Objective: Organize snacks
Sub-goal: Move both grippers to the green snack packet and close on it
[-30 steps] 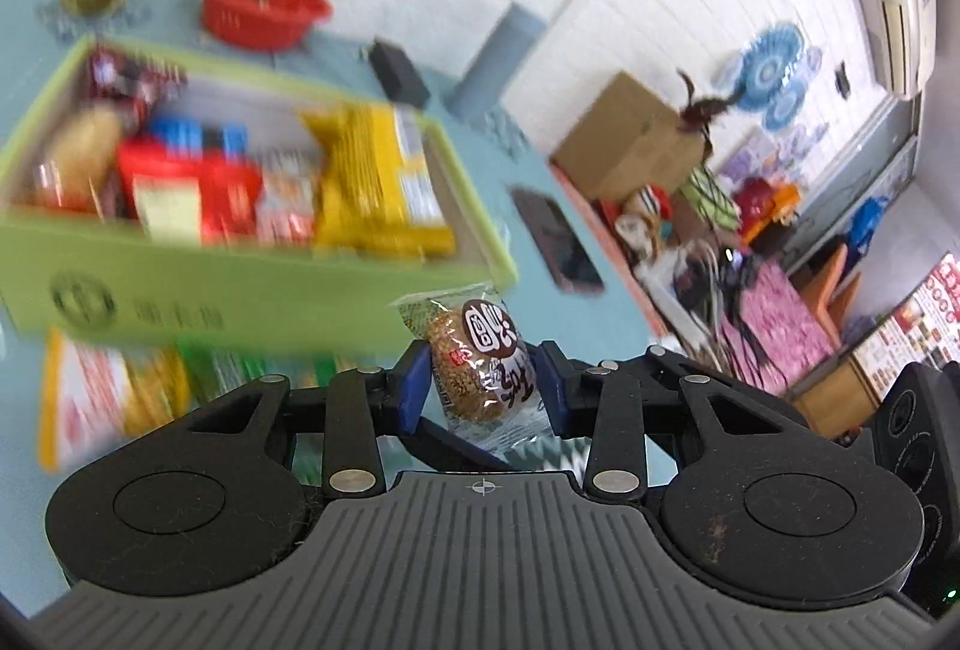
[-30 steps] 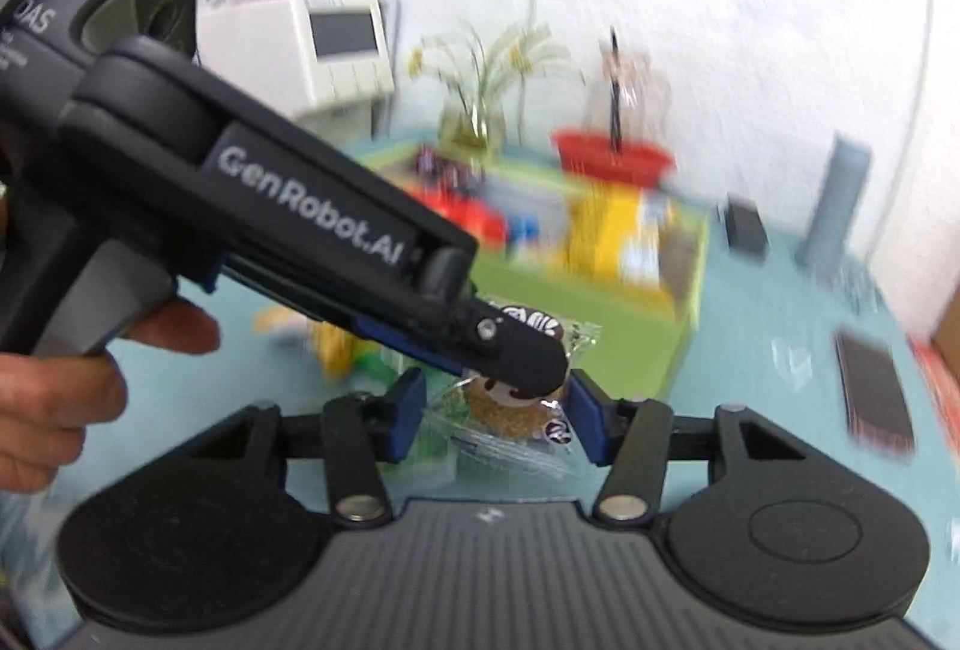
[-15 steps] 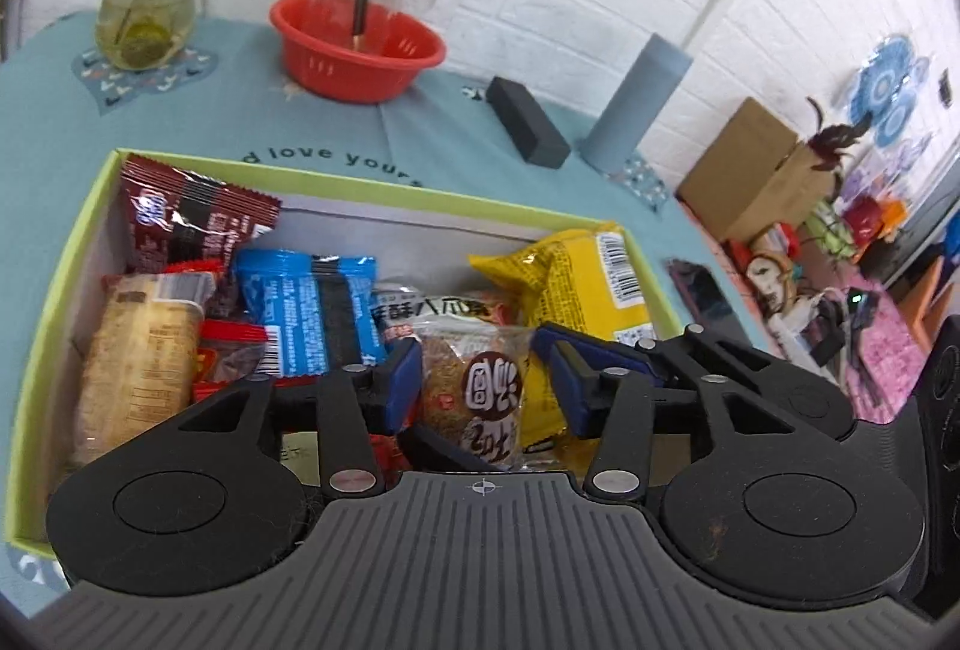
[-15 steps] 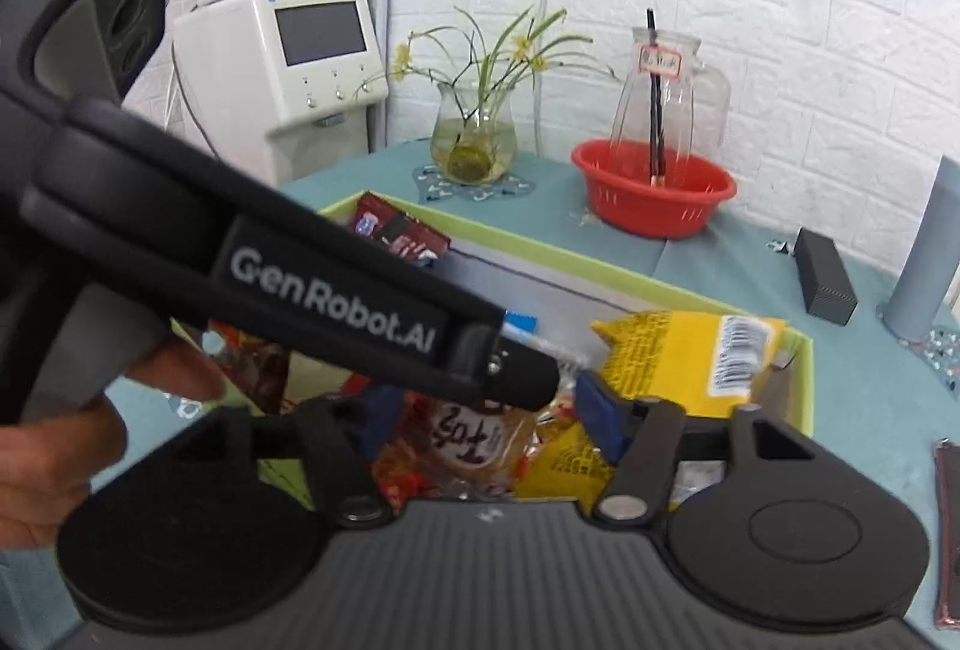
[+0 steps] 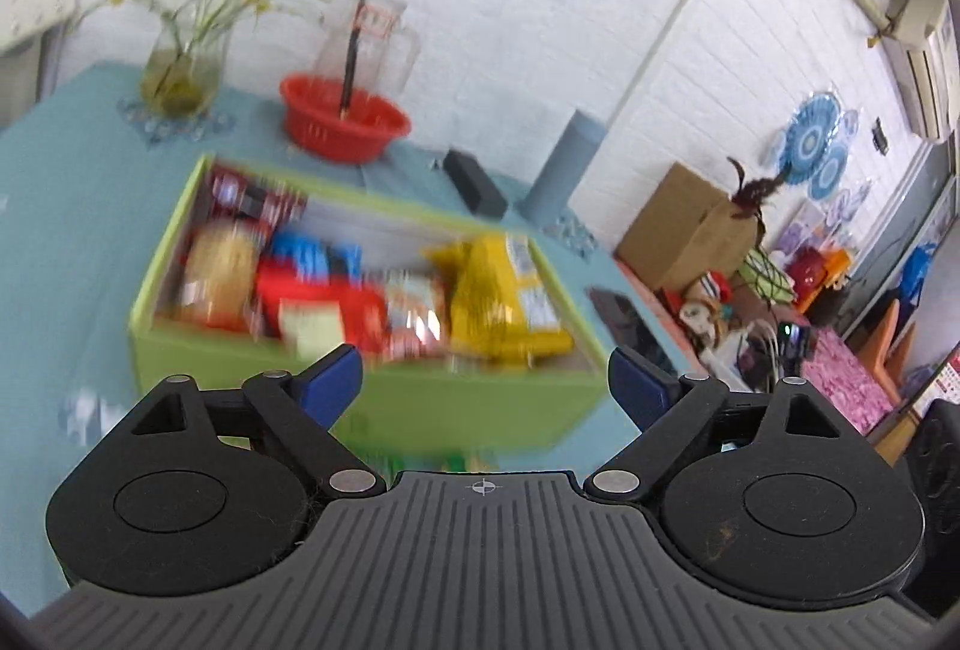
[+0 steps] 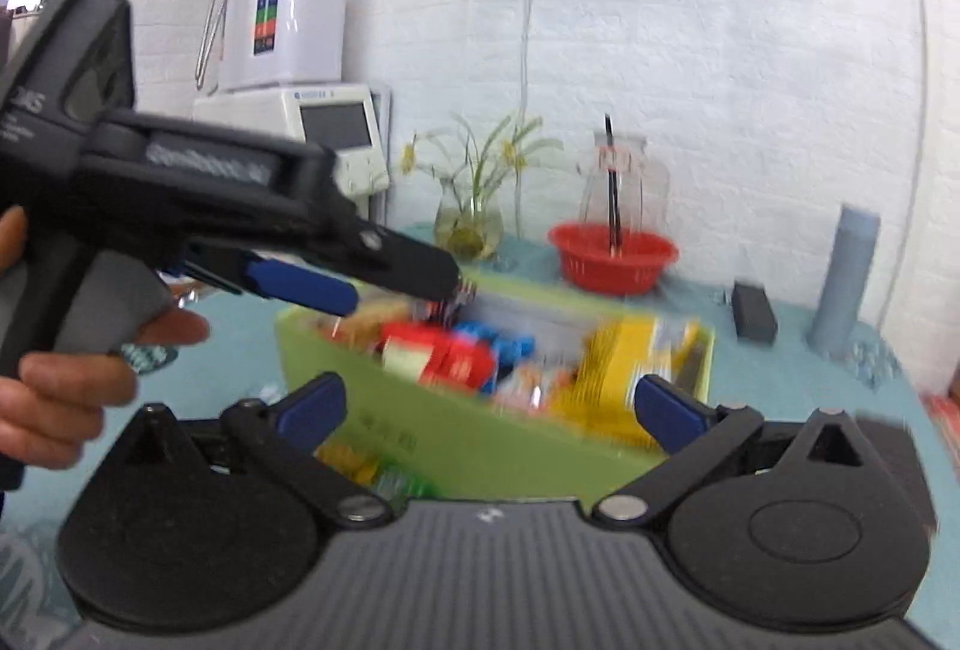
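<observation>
A green box [image 5: 180,350] [image 6: 540,452] sits on the teal table, filled with several snack packets, among them a yellow bag [image 5: 498,296] [image 6: 624,362] and red packets [image 5: 312,290]. My left gripper [image 5: 485,385] hangs in front of the box's near wall, its jaws opening wide with nothing between them. My right gripper [image 6: 489,407] also faces the box from the near side, jaws opening wide and empty. In the right wrist view the left gripper's body [image 6: 228,206] reaches over the box's left end, held by a hand [image 6: 66,380]. The picture is blurred by motion.
Behind the box stand a red basket [image 5: 345,125] with a glass jug, a flower vase [image 5: 180,74], a black block [image 5: 474,182] and a grey cylinder [image 5: 564,167]. A phone [image 5: 624,314] lies right of the box. Loose packets [image 6: 360,464] lie before the box.
Both grippers let go of the round brown snack packets over the box, opened wide and drew back toward the box's near side.
</observation>
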